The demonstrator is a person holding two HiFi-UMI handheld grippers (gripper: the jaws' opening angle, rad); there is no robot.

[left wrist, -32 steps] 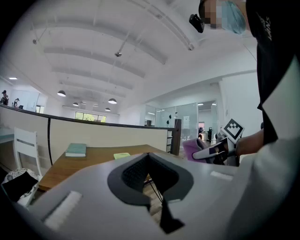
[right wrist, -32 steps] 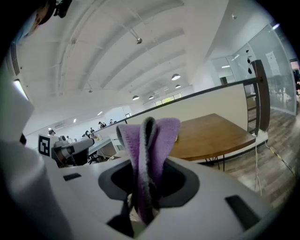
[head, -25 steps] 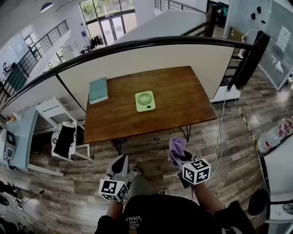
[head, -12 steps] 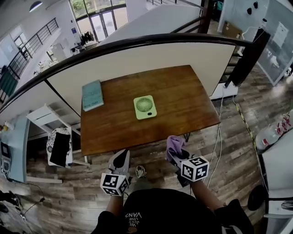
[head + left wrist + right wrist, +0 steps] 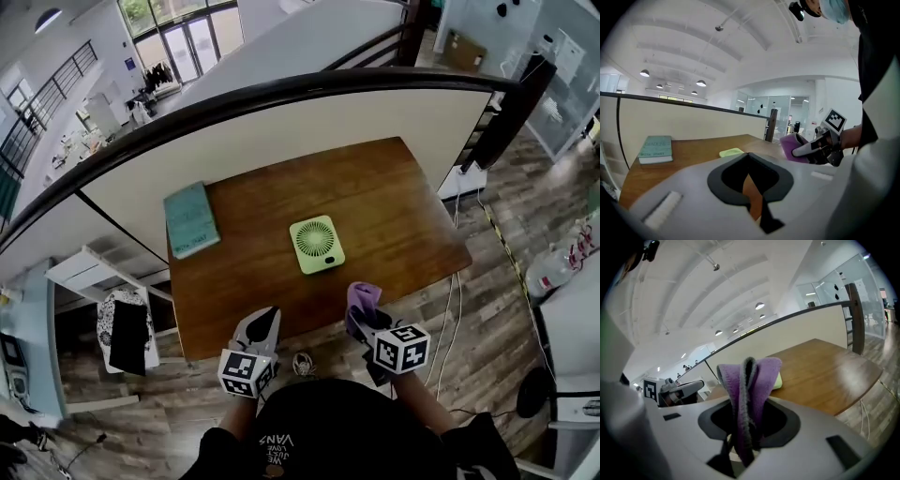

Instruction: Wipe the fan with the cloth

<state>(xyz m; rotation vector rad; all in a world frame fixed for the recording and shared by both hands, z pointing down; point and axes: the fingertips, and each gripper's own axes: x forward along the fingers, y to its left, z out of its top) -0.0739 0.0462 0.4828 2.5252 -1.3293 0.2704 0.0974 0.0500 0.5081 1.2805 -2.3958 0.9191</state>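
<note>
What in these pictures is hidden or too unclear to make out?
- Right gripper view: the purple cloth covers nearly all of the green fan; only a sliver shows.
- Left gripper view: the fan lies edge-on, so its grille is out of sight.
- Head view: the print on the teal book is too small to read.

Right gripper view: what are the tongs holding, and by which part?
The right tongs are shut on the purple fleece cloth, pinching its bunched lower end; the folds stand up above the jaws. The left tongs are shut, empty.
</note>
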